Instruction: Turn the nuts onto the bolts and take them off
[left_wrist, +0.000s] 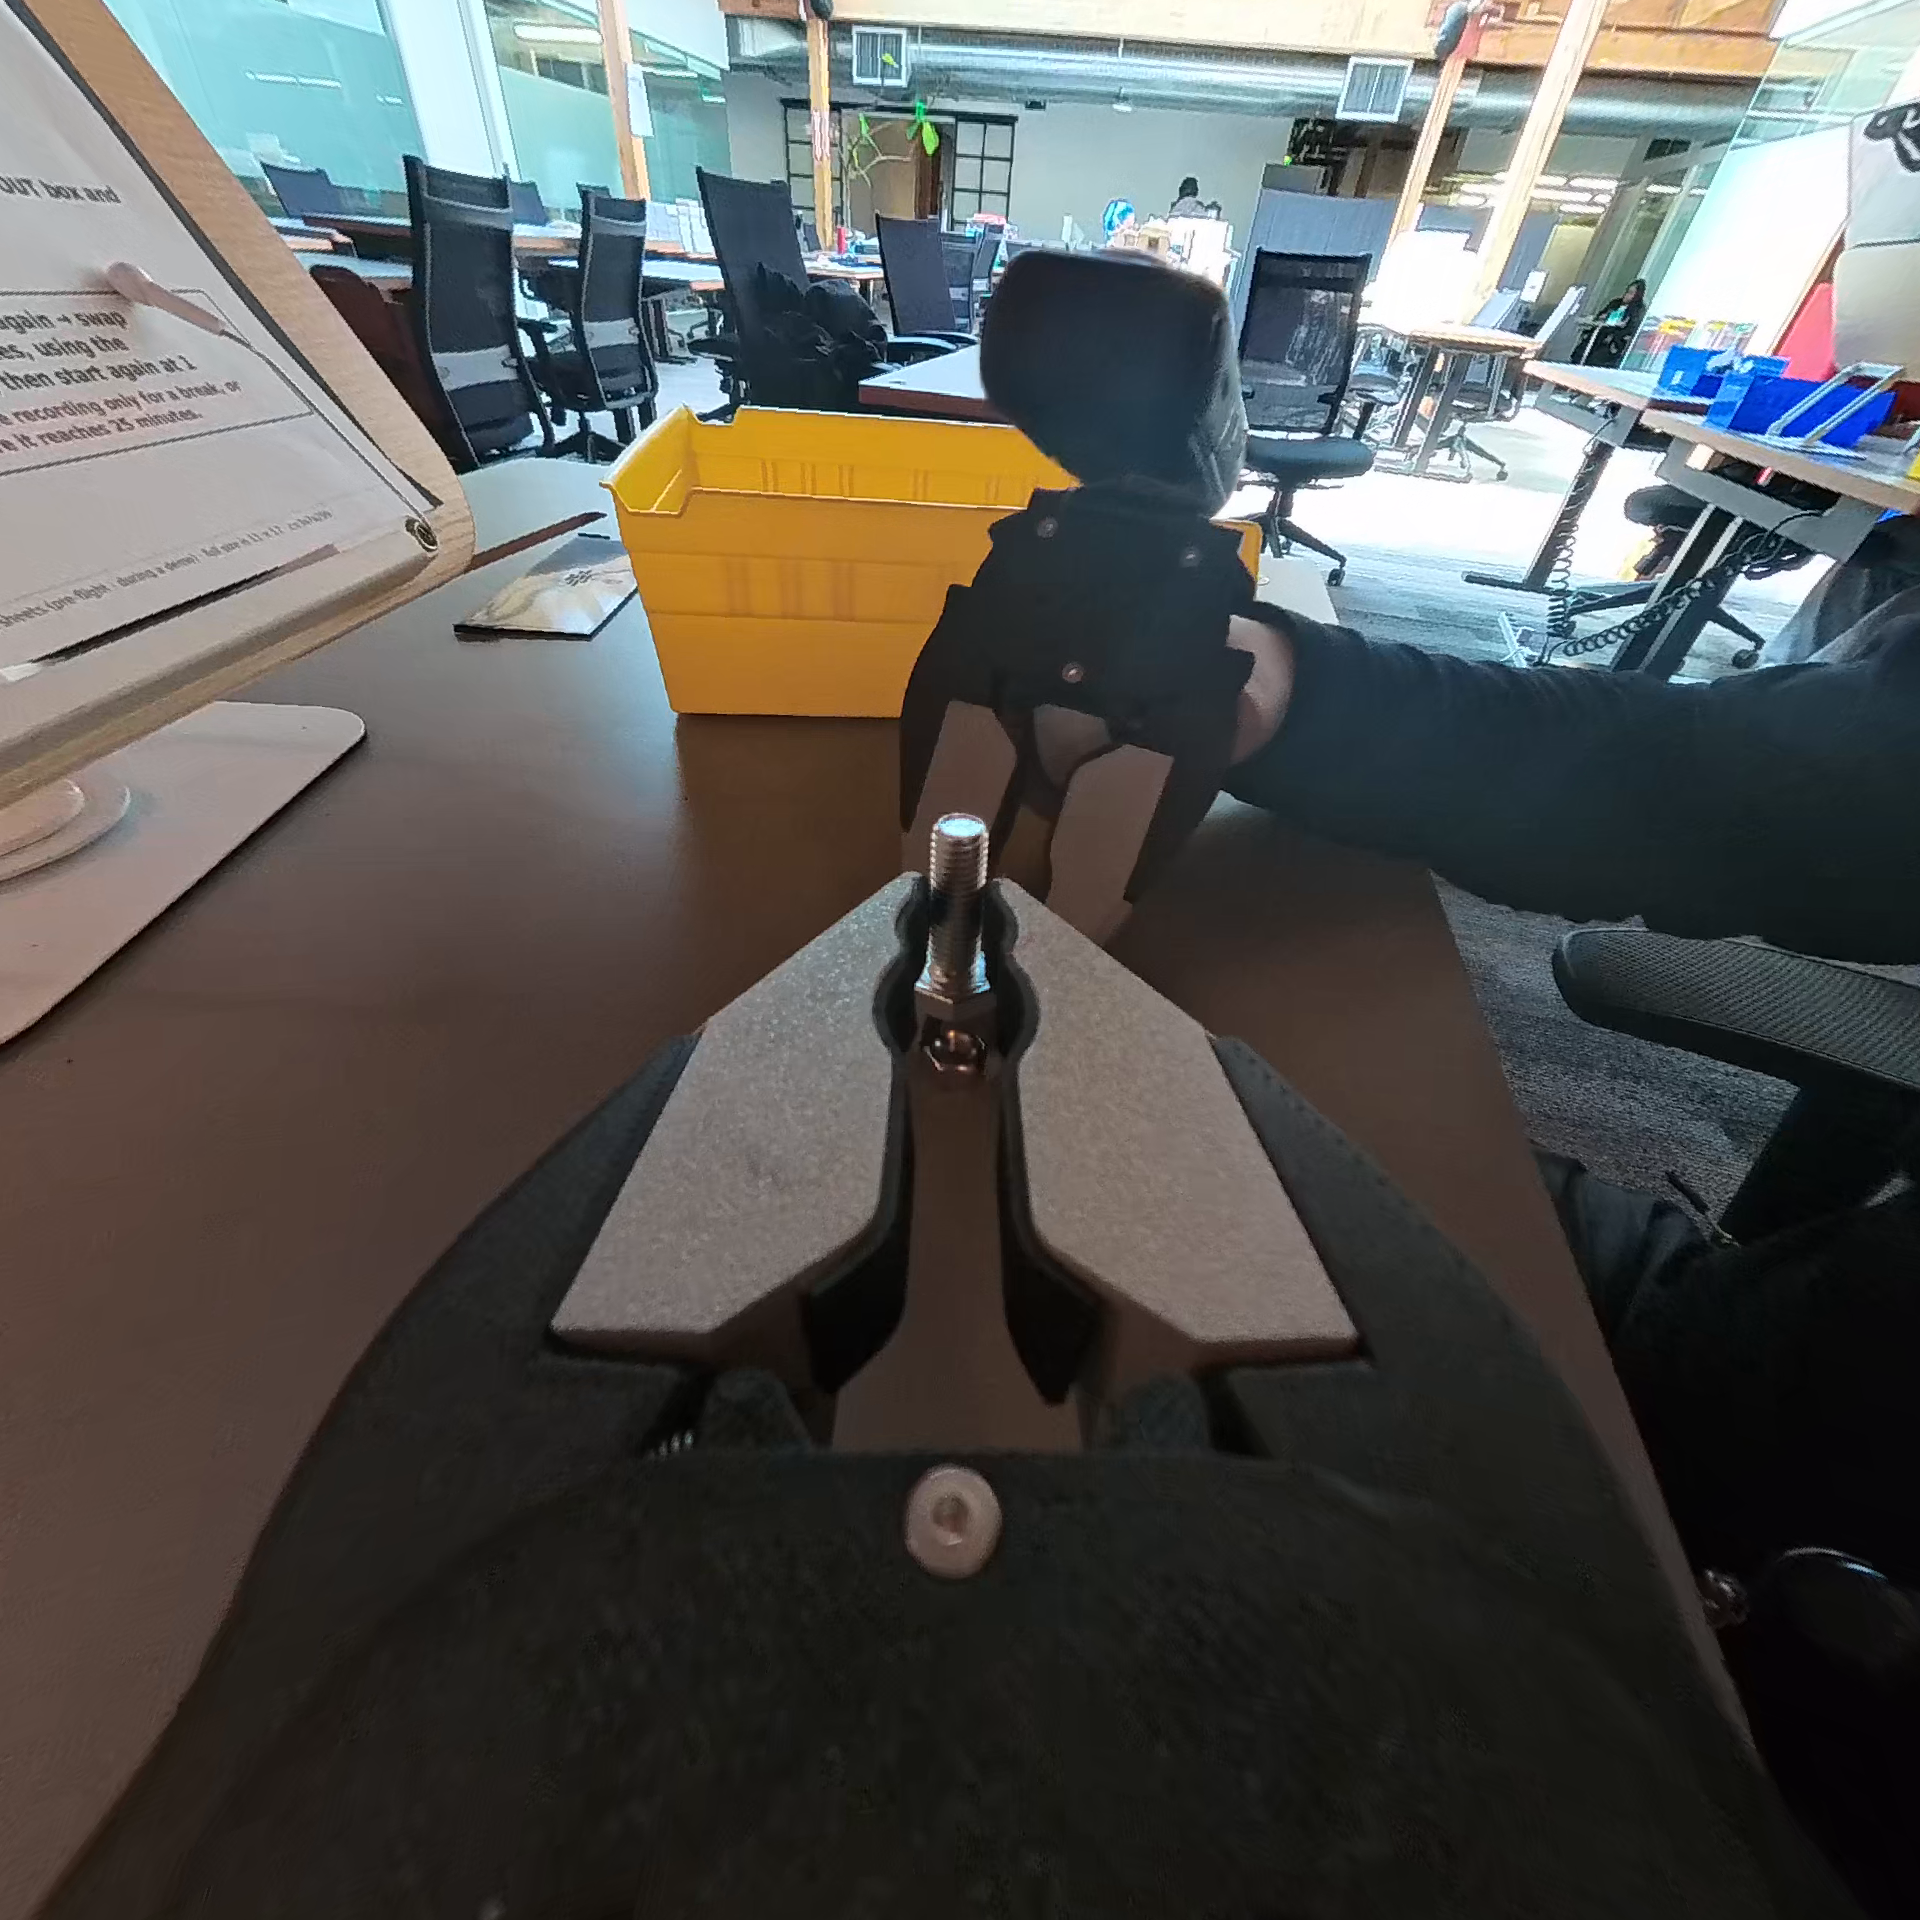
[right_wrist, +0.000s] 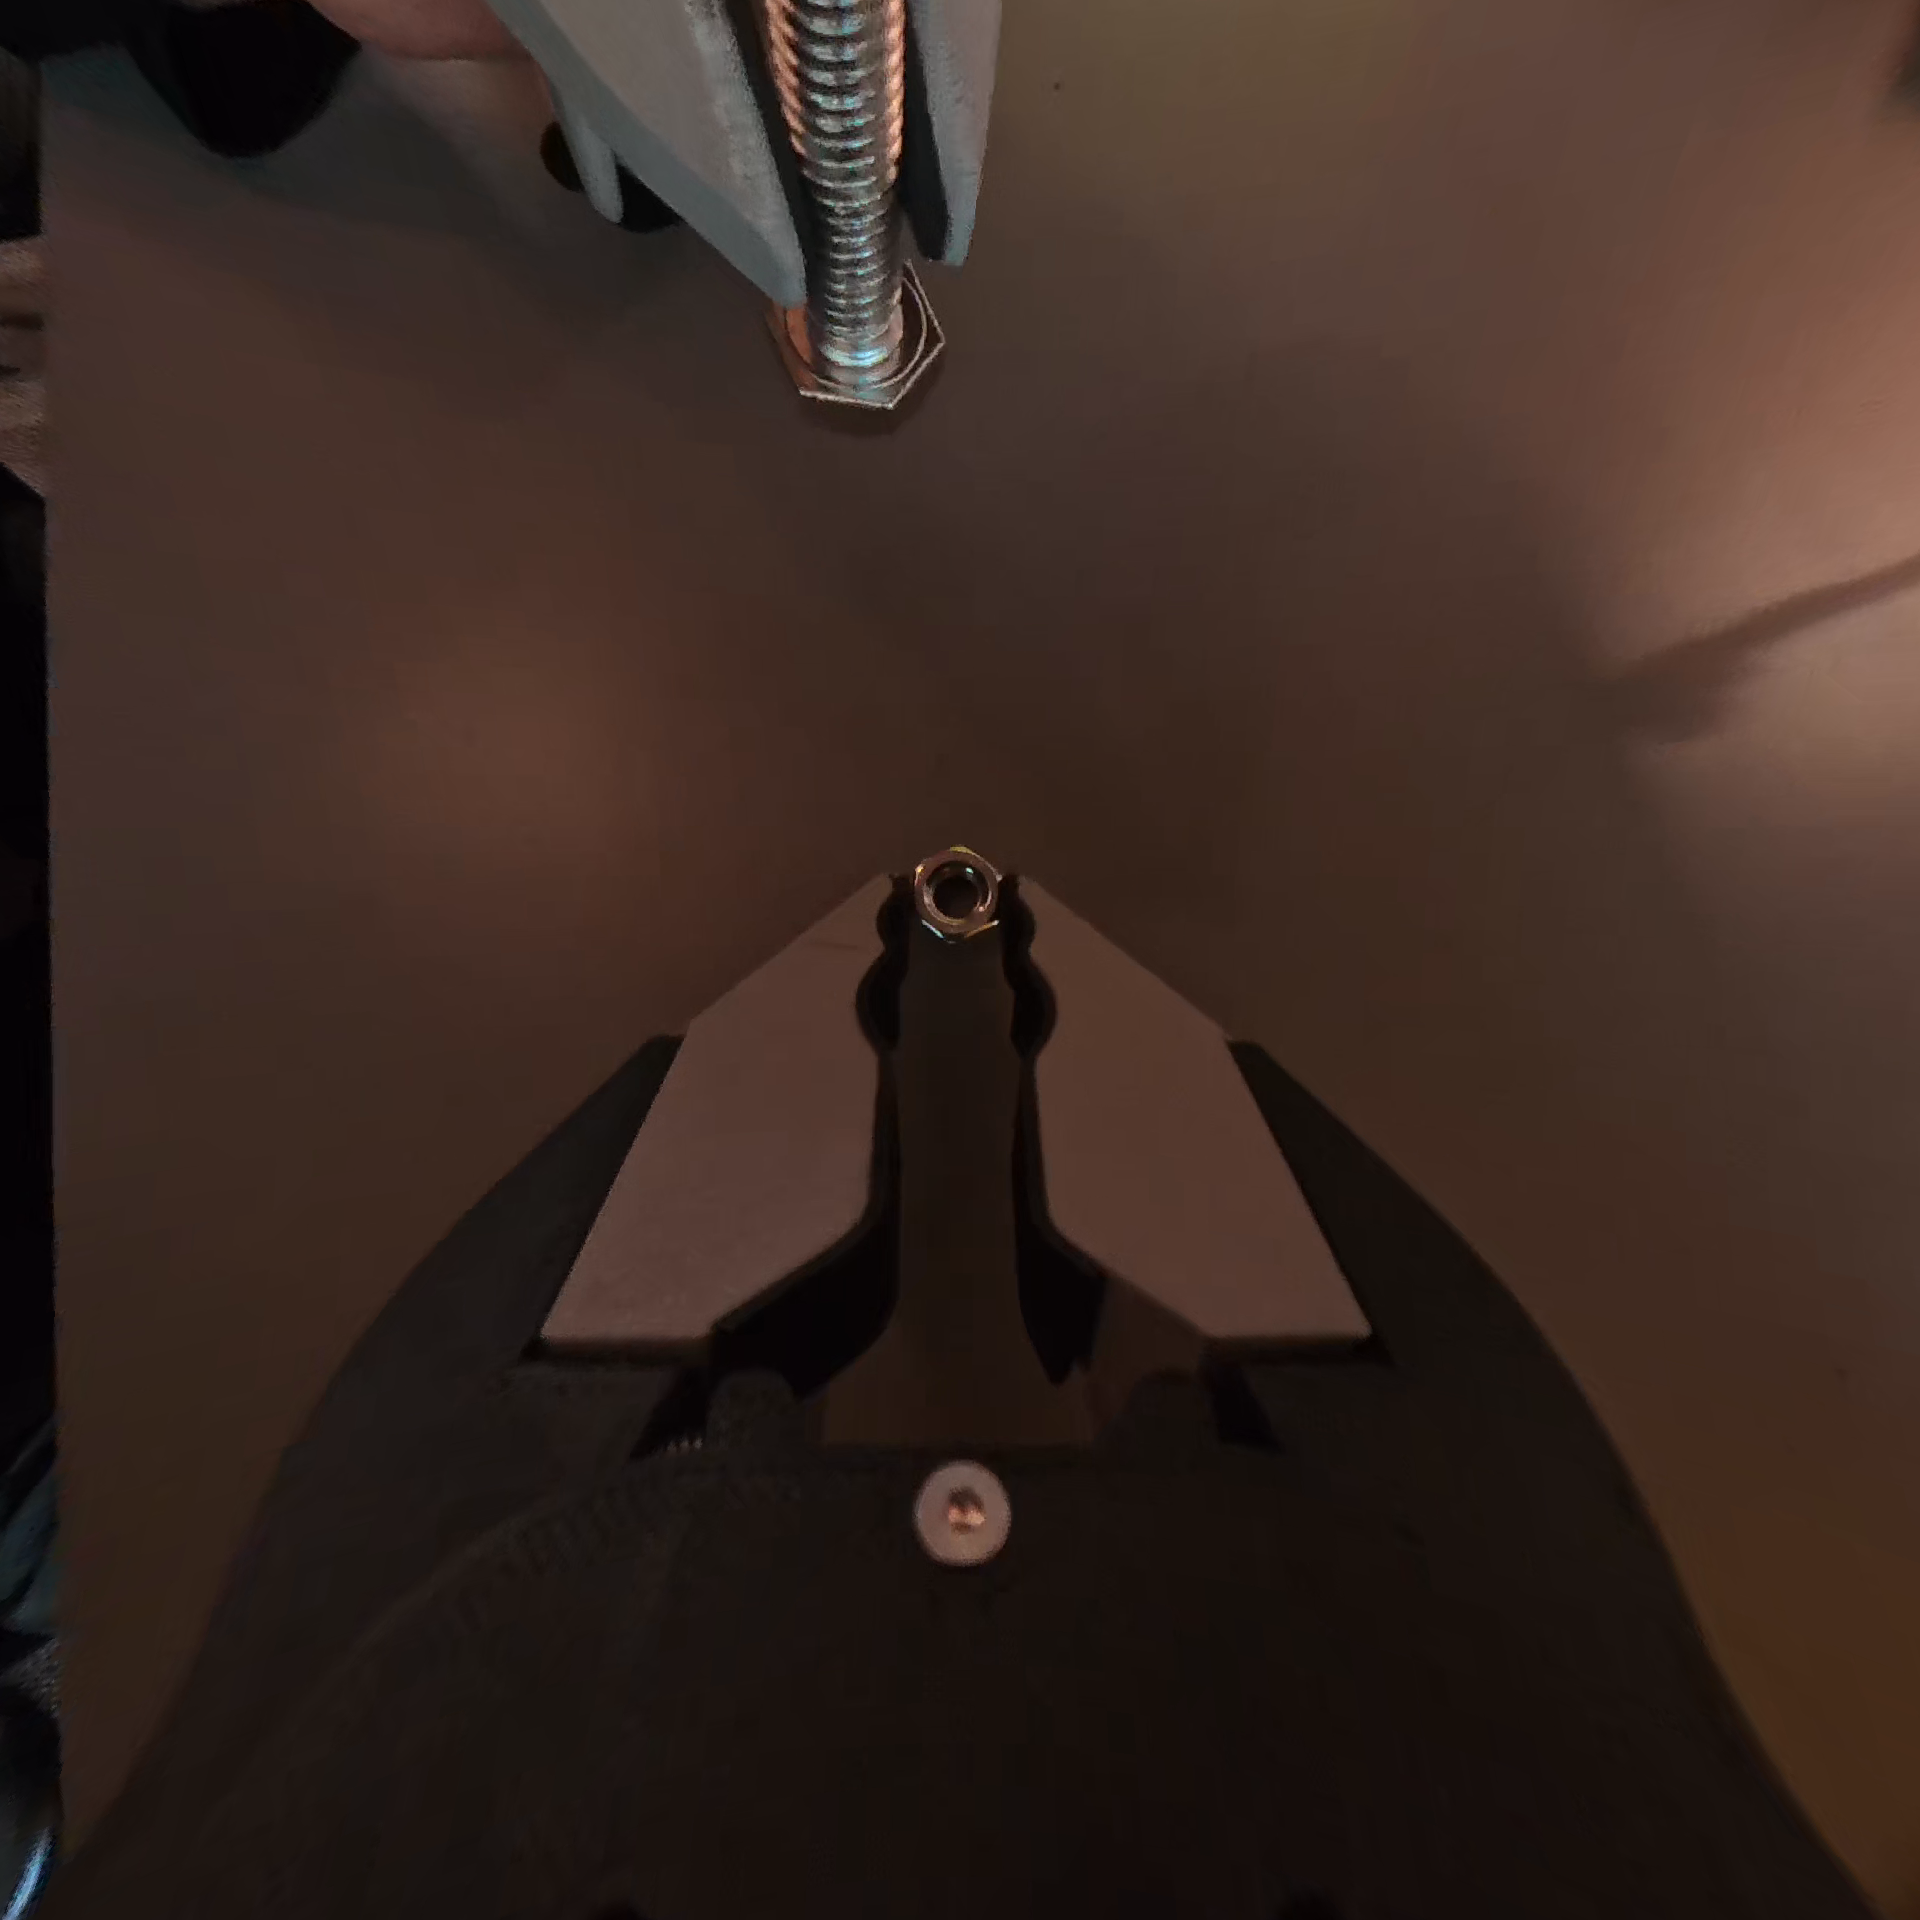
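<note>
My left gripper (left_wrist: 954, 904) is shut on a silver bolt (left_wrist: 957, 914). It holds the bolt upright, with the hex head on the dark table (left_wrist: 520, 935) and the threaded end pointing up. My right gripper (right_wrist: 954, 896) points down at the table and is shut on a small silver nut (right_wrist: 954, 902), held at its fingertips with the hole facing the camera. In the right wrist view the bolt (right_wrist: 847, 208) and the left gripper (right_wrist: 868, 275) show at the top, apart from the nut. In the left wrist view the right gripper (left_wrist: 1029, 831) hangs just behind the bolt; the nut is hidden there.
A yellow bin (left_wrist: 810, 582) stands on the table behind the grippers. A stand with a printed sheet (left_wrist: 156, 416) is at the left, and a small dark card (left_wrist: 551, 603) lies beside the bin. The table edge (left_wrist: 1475, 987) runs along the right, with an office chair (left_wrist: 1766, 1018) beyond it. Spacing between my two grippers at the tips: around 10 cm.
</note>
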